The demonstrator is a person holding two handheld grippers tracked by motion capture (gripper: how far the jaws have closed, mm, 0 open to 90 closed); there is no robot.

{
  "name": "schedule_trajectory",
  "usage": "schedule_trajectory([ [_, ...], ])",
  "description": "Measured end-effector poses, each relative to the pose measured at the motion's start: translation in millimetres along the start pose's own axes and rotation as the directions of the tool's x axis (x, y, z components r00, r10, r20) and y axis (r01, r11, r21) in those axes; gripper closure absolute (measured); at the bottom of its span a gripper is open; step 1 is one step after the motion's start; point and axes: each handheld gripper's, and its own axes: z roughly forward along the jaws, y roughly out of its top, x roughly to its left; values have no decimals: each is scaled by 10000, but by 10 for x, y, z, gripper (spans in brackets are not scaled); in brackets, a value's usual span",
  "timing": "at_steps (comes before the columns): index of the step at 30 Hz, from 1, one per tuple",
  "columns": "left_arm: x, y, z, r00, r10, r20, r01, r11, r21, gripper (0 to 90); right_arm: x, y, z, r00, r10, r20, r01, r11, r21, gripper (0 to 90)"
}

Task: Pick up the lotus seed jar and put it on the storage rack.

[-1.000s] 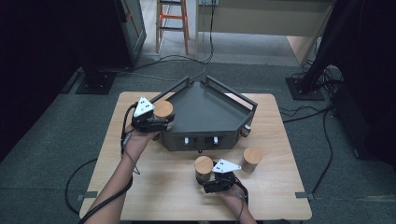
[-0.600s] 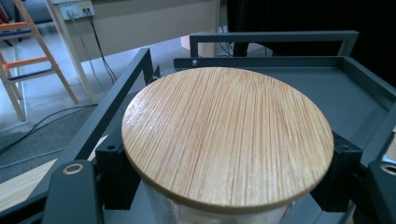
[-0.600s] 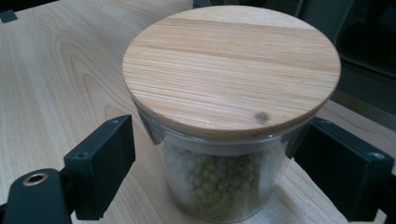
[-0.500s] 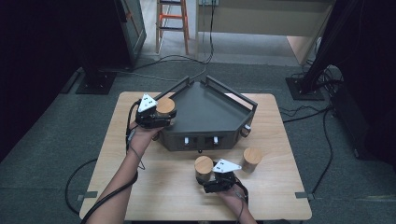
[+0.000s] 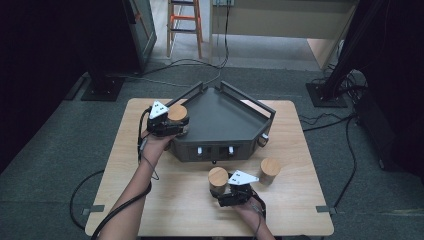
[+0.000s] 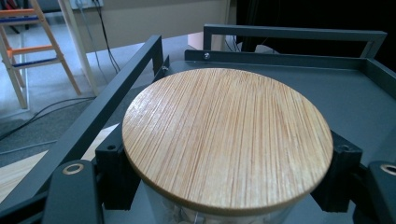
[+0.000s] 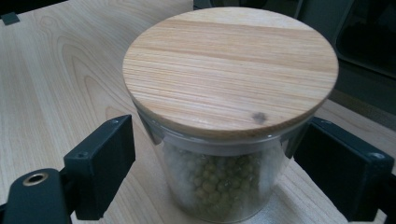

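Wooden-lidded jar (image 6: 227, 140) clamped in left jaws at tray rail (image 6: 107, 102); right jaws released around pea jar (image 7: 224, 126).

Grey carpet floor (image 5: 60, 150), orange stepladder (image 5: 184, 25), dark surroundings

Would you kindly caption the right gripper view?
Open black fingers flank a wooden-lidded glass jar of green peas on the light wooden table.

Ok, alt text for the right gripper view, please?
A glass jar of small green peas, capped with a round wooden lid, stands on a pale wooden table between the open black jaws of the right gripper.
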Motion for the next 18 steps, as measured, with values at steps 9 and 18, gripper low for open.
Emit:
schedule_trajectory([
  [9,18,-19,46,9999,-87,-95,87,10000,41,251,-1,0,1,10000,9,6,-9,10000,2,125],
  [18,43,-74,76,9998,-182,-8,181,9997,-156,252,3,3,3,10000,-37,3,37,10000,20,125],
])
